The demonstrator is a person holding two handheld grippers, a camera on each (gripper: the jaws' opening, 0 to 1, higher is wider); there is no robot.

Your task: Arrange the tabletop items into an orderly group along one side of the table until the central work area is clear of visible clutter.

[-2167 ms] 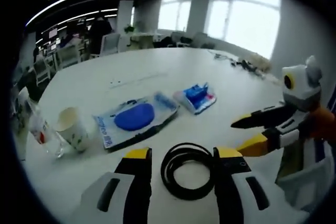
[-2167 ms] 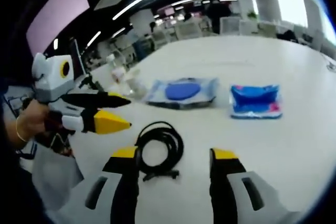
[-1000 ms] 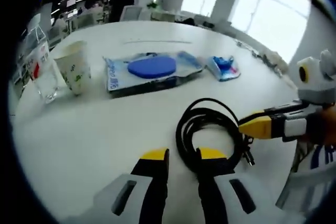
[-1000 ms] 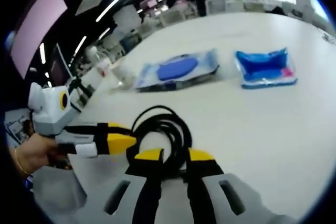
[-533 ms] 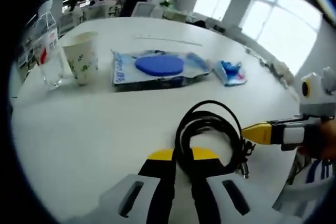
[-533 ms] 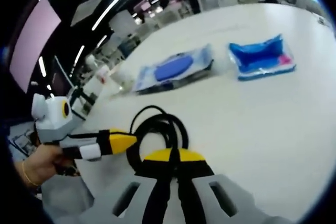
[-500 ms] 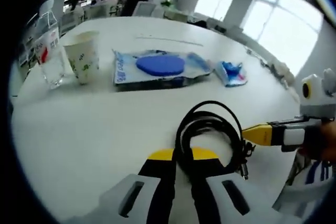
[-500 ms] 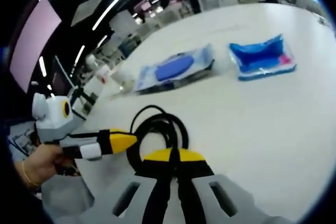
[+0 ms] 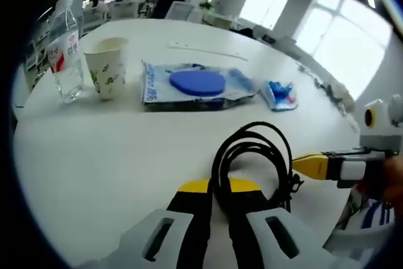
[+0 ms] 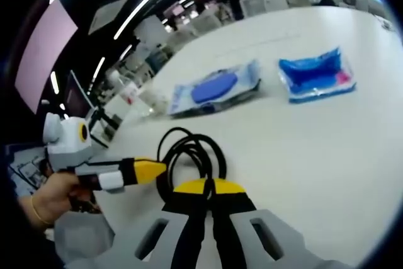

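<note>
You're holding the cable [image 9: 252, 159] w/ both grippers. It's a black cord wound into a loose coil of several loops, glossy, lying flat on the white tabletop [image 9: 94, 149] near its edge; a small plug end is sticking out by the coil's side in the left gripper view.

Left gripper [image 9: 218, 188]: jaws pinched together on the near arc of the coil, strands running up between the yellow tips. Right gripper [image 10: 208, 187]: jaws likewise closed on the coil's near side in its own view. In the left gripper view the right gripper is coming in from the right, yellow tip touching the coil's edge; in the right gripper view the left one is entering from the left, held by your hand [image 10: 47, 196].

Farther back, well apart from the cable: a clear packet w/ a blue disc [image 9: 196, 83], a small blue pouch [image 9: 279, 94], a paper cup [image 9: 108, 66] just beside a water bottle [image 9: 65, 55].
</note>
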